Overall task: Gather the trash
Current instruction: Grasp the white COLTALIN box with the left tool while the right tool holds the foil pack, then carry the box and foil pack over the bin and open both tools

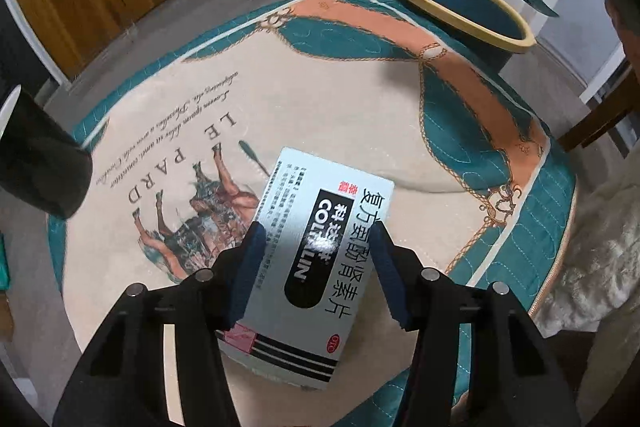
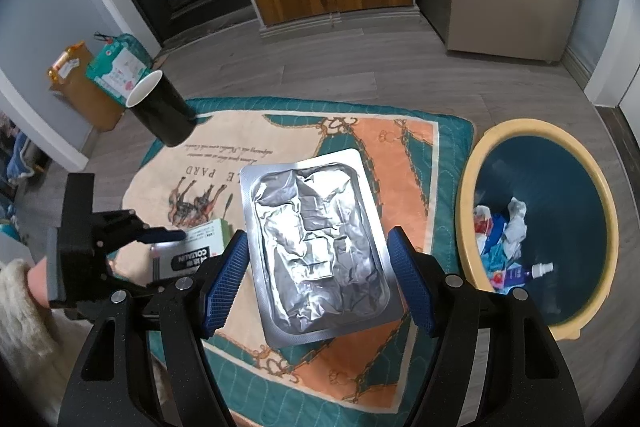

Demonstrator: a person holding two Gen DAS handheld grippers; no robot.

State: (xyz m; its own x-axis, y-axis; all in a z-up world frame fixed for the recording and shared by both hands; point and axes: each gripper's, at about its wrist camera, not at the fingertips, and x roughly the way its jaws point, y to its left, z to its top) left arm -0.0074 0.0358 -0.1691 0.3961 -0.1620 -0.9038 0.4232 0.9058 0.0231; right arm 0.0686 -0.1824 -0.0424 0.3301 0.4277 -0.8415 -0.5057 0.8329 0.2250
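My right claw (image 2: 316,267) grips the foil blister sheet (image 2: 320,247) by its long edges, held above the mat (image 2: 400,147); my left claw (image 1: 316,267) straddles the medicine box (image 1: 316,267), which lies on the mat near the horse print, the pads (image 1: 248,267) close along its sides, though I cannot tell if they press; the cup (image 2: 160,107) hangs over the mat's far corner; the bin (image 2: 592,187), beside the mat, holds scraps.

Dim, fisheye-warped; glare on foil
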